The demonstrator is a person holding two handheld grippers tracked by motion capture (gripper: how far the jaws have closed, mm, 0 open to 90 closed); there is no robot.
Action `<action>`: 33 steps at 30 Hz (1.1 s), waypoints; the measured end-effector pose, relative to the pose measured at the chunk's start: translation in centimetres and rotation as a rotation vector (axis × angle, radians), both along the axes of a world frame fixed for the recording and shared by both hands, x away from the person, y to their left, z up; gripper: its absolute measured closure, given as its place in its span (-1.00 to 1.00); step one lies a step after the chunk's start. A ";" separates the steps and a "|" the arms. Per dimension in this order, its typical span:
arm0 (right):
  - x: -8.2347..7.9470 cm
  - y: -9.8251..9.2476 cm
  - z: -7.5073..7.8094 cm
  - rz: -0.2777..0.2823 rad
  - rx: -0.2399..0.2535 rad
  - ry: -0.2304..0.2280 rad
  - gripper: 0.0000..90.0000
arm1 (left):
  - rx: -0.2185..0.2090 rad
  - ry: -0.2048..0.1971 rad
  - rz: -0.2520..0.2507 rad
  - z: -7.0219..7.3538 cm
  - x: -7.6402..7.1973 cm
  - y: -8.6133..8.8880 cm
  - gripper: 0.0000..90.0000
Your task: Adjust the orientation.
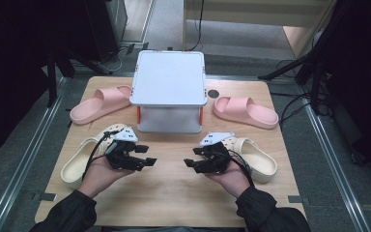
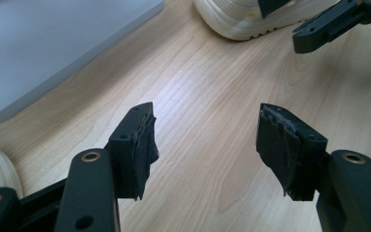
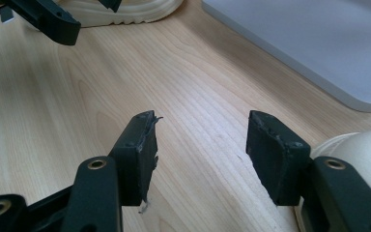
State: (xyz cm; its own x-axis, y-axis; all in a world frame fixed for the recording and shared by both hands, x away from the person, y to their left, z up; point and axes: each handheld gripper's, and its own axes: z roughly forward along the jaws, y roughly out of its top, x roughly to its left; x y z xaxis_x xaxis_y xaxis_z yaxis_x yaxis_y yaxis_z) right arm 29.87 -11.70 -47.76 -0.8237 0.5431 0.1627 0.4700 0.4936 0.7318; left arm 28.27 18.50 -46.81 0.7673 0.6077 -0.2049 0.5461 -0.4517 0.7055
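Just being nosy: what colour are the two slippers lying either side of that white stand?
Pale pink, both the left slipper and the right slipper; the high view shows it best.

We see a table [image 1: 174, 193] of pale wood with fine grain and a smooth, faintly shiny finish. The pink slides [image 1: 100, 103] and cream clogs [image 1: 256, 157] look like matt moulded foam, the white box [image 1: 169, 77] like smooth plastic. The gripper pads [image 2: 142, 150] are black, rough and frayed.

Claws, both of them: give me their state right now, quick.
Left claw: open, nothing between its jaws, bare table below.
Right claw: open, holding nothing.
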 end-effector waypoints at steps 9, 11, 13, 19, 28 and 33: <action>0.1 0.3 -0.1 0.044 0.030 0.013 0.10 | -0.008 -0.002 0.017 0.3 -0.5 0.9 -0.02; 0.2 0.4 0.0 0.048 0.026 0.014 0.10 | -0.010 0.002 0.024 0.3 -0.6 1.1 0.01; 0.3 0.7 0.0 0.060 0.021 0.017 0.13 | -0.005 0.007 0.031 0.3 -0.8 1.4 0.06; 0.4 1.2 0.0 0.075 0.002 -0.004 0.05 | 0.005 0.014 0.054 0.4 -1.2 2.1 0.07; 0.9 1.9 0.2 0.101 0.012 0.011 0.09 | 0.004 0.028 0.118 0.5 -1.8 3.9 0.04; 1.2 2.4 0.2 0.113 0.029 0.037 0.17 | -0.001 0.032 0.154 0.5 -2.3 5.0 0.04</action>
